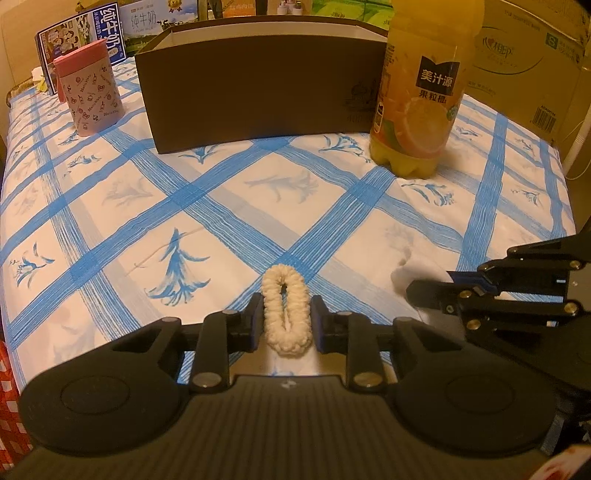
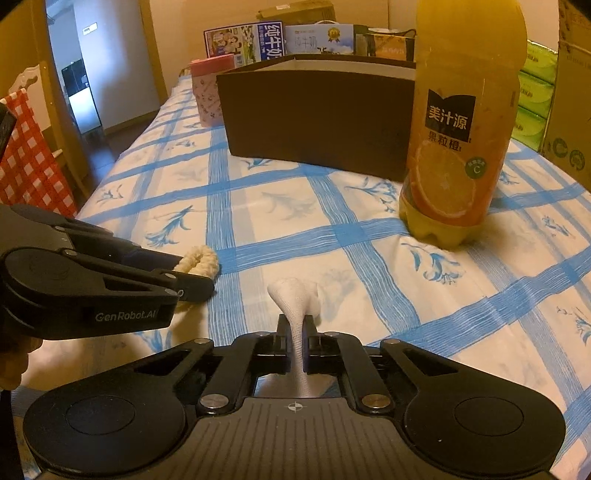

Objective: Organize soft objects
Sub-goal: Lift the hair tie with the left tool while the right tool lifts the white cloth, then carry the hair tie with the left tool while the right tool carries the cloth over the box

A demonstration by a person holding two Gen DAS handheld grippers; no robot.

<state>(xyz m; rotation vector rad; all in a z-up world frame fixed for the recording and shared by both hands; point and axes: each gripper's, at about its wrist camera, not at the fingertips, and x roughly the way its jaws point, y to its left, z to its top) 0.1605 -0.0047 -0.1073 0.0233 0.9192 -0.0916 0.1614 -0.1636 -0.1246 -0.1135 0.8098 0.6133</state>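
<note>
A cream knitted scrunchie point(image 1: 284, 314) lies on the blue-checked bedsheet point(image 1: 184, 229), squeezed into a long oval. My left gripper point(image 1: 286, 302) is shut on it, one pad against each side. In the right wrist view the scrunchie point(image 2: 199, 260) pokes out past the left gripper point(image 2: 199, 284). My right gripper point(image 2: 297, 321) is shut on a white soft cloth point(image 2: 295, 291), whose bunched end flares out beyond the fingertips. The right gripper point(image 1: 424, 291) also shows at the right edge of the left wrist view, over the white cloth. An open brown box point(image 1: 258, 96) stands farther back.
A tall orange juice bottle point(image 1: 417, 99) stands right of the brown box point(image 2: 317, 118). A pink patterned cup point(image 1: 90, 88) sits to its left. Milk cartons point(image 1: 85, 33) and a cardboard box point(image 1: 528, 62) line the back. A red chequered cloth point(image 2: 29, 155) hangs beyond the bed's left edge.
</note>
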